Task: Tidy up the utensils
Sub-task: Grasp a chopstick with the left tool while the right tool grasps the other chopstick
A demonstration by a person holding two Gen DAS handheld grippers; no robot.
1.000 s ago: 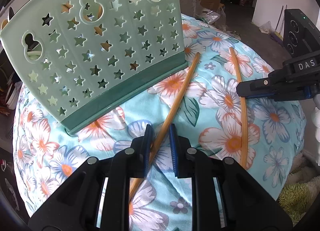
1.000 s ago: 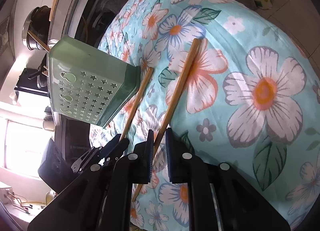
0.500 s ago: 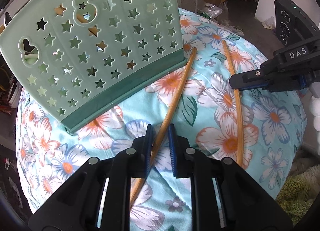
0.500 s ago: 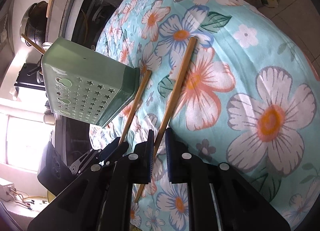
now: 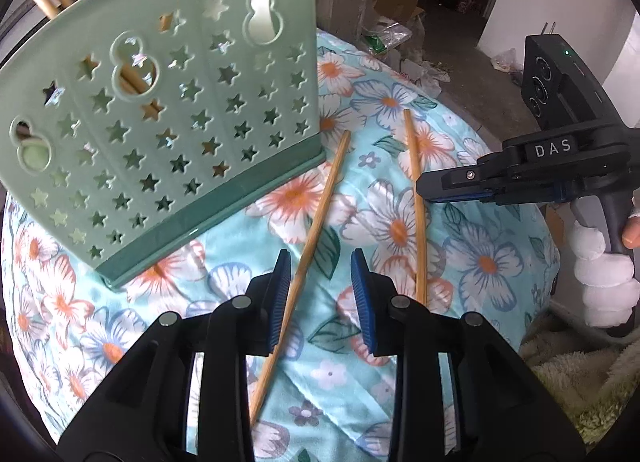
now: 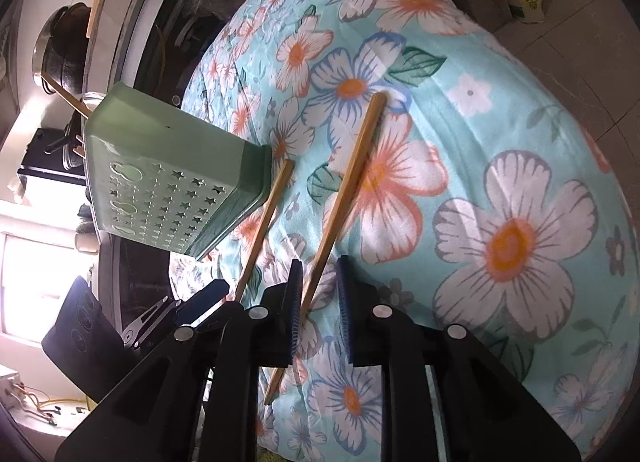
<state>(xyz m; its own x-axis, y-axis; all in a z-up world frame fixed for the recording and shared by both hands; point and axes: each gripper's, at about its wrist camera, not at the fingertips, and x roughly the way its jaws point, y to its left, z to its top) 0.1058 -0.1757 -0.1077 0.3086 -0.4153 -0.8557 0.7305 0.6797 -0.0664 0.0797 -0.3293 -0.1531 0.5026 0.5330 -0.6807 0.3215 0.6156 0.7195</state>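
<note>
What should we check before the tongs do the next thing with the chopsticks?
1. Left tongs around near chopstick: ok, but opening, pads not pressing.
2. Right tongs around far chopstick: ok, opening too.
3. Both chopsticks lying on the flowered cloth: ok.
4. Green holder standing upright: not ok, it leans.
5. Room left in the holder: cannot tell.

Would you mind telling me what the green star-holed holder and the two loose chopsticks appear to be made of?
Green star-holed holder: apparently moulded plastic, smooth, slightly glossy, with clean-cut star holes and a darker base band. Two loose chopsticks: probably bamboo or wood, tan and matte; no grain is visible.
</note>
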